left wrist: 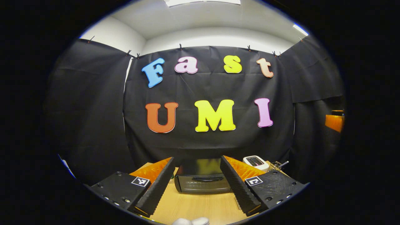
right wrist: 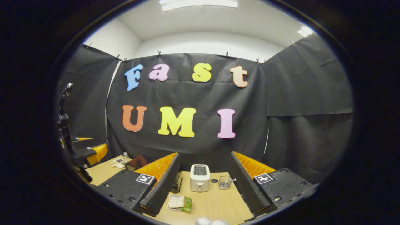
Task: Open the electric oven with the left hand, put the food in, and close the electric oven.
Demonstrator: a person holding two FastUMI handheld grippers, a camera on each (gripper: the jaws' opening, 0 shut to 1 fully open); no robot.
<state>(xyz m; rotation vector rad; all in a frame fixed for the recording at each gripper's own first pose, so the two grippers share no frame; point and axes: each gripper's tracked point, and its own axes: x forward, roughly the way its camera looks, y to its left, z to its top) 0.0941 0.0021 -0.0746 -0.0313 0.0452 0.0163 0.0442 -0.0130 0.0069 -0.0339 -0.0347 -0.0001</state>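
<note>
Left gripper view: one closed oven [left wrist: 202, 179], one toaster [left wrist: 255, 162]; both hand-held grippers [left wrist: 197, 187] [right wrist: 203, 192] spread, grasping nothing.

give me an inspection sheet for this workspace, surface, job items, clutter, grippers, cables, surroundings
Surface: wooden table, mostly bare at the front.
Job's things: electric oven, door shut; food on a small tray, out on the table.
Clutter: white toaster; small wire basket.
Grippers: left gripper open, facing the oven, apart from it; right gripper open, holding nothing.
Cables: nothing seen.
Surroundings: black cloth wall; white ceiling with lights.
</note>
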